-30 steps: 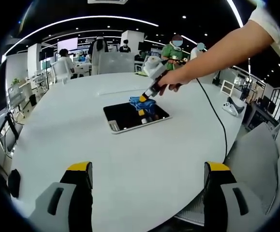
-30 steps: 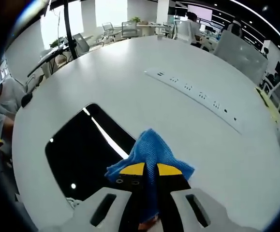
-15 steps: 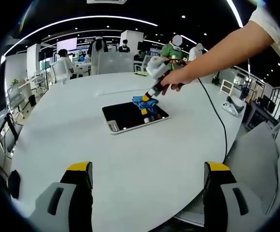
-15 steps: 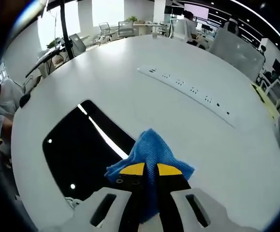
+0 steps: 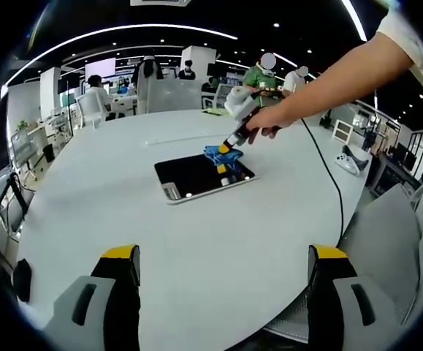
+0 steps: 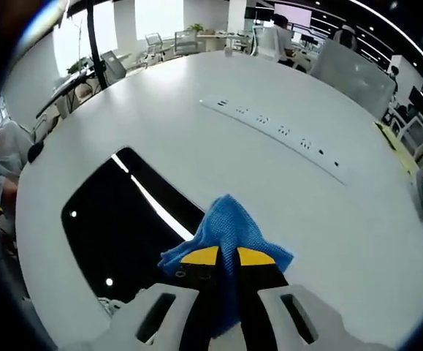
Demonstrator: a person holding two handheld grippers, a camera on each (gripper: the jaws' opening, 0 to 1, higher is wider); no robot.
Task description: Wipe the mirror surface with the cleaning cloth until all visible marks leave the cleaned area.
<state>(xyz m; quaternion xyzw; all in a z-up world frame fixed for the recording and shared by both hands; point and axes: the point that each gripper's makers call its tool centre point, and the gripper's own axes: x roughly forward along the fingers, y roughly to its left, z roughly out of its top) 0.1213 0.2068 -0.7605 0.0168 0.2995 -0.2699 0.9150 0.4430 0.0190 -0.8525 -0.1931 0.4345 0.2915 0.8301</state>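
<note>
Right gripper (image 6: 227, 257) jaws pinch blue cloth (image 6: 226, 227) beside mirror (image 6: 127, 223).

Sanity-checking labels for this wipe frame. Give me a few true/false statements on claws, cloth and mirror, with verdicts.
1. The right claw is shut on the blue cleaning cloth. True.
2. The left claw holds the cloth. False: its jaws stand wide apart with nothing between them, above the white table.
3. The cloth sits at the mirror's edge, partly over the table. True: in the right gripper view it overlaps the dark mirror and the white top.
4. The mirror stands upright against a wall. False: it lies flat on the table.
5. A strip of sockets is set in the table beyond the mirror. True.
6. The cloth is red. False: it is blue.
</note>
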